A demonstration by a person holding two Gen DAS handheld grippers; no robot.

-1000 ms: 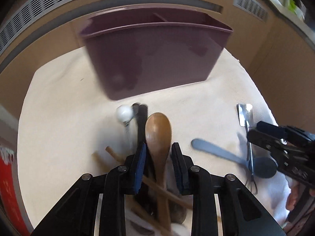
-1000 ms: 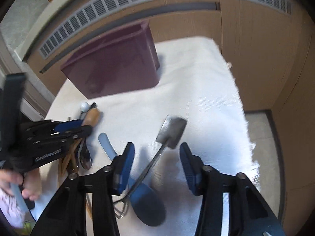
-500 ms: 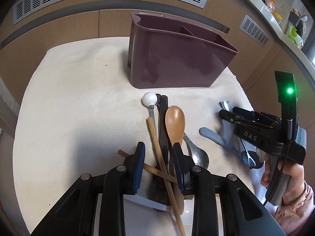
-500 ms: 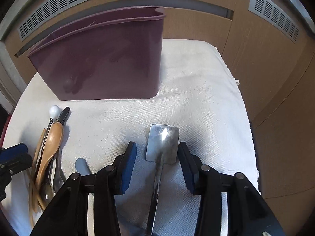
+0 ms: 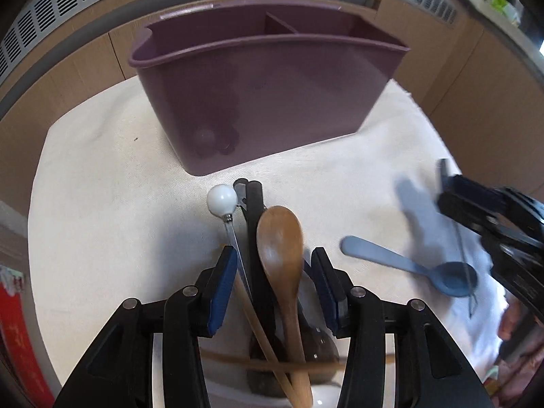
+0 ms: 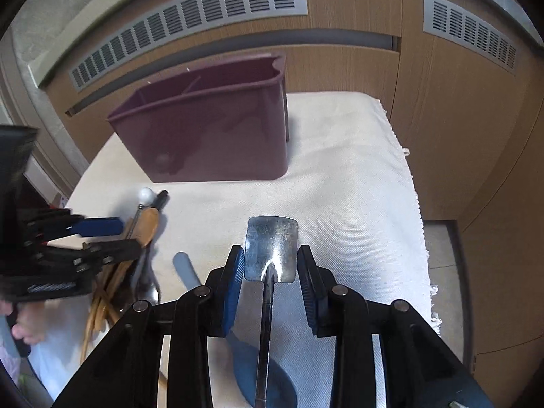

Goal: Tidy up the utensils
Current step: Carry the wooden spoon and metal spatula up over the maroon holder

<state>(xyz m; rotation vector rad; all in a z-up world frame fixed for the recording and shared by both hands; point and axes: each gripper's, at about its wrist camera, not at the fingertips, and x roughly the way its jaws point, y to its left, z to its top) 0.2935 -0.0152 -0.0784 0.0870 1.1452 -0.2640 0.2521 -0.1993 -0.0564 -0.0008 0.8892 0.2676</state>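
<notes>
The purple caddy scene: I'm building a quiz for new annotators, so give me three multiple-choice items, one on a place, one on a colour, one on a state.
1. Where does the wooden spoon lie?
A. inside the caddy
B. on the cloth between the left claw's fingers
C. on the floor

2. What colour is the plastic spoon?
A. blue
B. red
C. yellow

3. What is the state of the right claw?
A. shut on the caddy's rim
B. out of view
C. open, either side of the metal spatula

Answers:
1 B: its bowl sits on the cloth between the left claw fingers, in front of the purple caddy.
2 A: it is blue all over.
3 C: a gap shows beside each pad.
</notes>
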